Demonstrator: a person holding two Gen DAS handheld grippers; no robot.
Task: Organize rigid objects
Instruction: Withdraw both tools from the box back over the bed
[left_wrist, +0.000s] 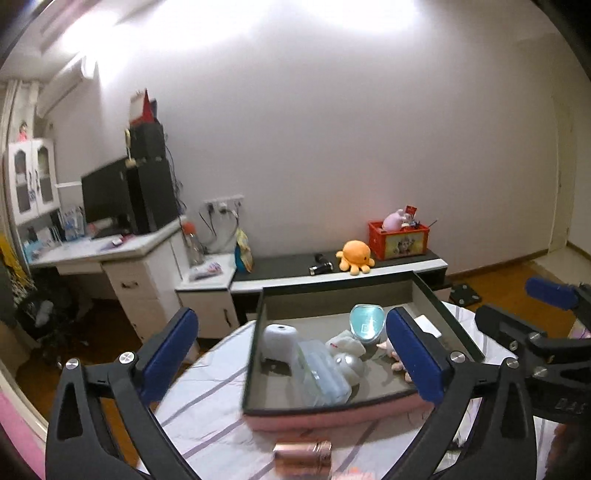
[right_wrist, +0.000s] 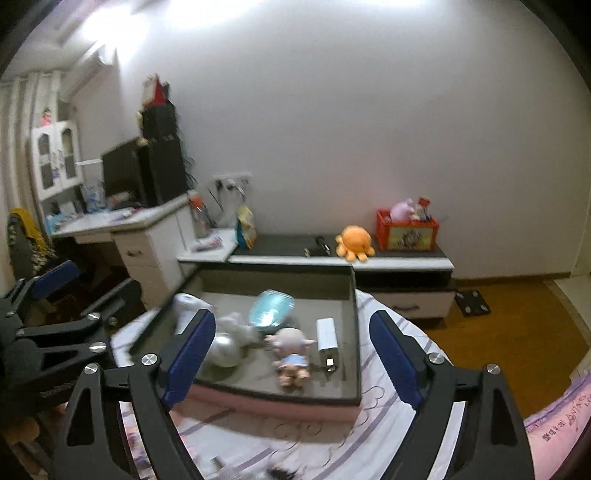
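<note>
A bed sheet (left_wrist: 207, 413), white with purple stripes, covered the near surface in both views. On it sat a shallow tray (right_wrist: 354, 332) with dark walls, a grey floor and a pink base, open at the top.

Inside the tray, seen from the left wrist, a white cylinder (left_wrist: 279, 341) stood at the far left, and a clear plastic box (left_wrist: 321, 373) lay just to its right, touching a silver ball (left_wrist: 347, 363). A white plush (left_wrist: 345, 343) lay behind the ball, and a teal case (left_wrist: 365, 321) stood tilted at the far middle. From the right wrist, a small doll (right_wrist: 291, 350) with pale hair lay face up at the near middle of the tray, and a white power bank (right_wrist: 327, 341) lay just right of it along the right wall.

Outside the tray, on the sheet near its front wall, a rose-gold cylinder (left_wrist: 303, 456) lay on its side.

The left gripper (left_wrist: 295, 362) was released, its 2 blue pads spread wide with nothing pressed between them; it hung in front of the tray's left half. The right gripper (right_wrist: 295, 358) was likewise released, pads wide apart and gripping nothing, in front of the tray's near edge.

Far behind, an orange octopus plush (left_wrist: 355, 256) and a red crate (left_wrist: 399, 238) sat on a low dark-topped cabinet (left_wrist: 288, 264) against the wall.
</note>
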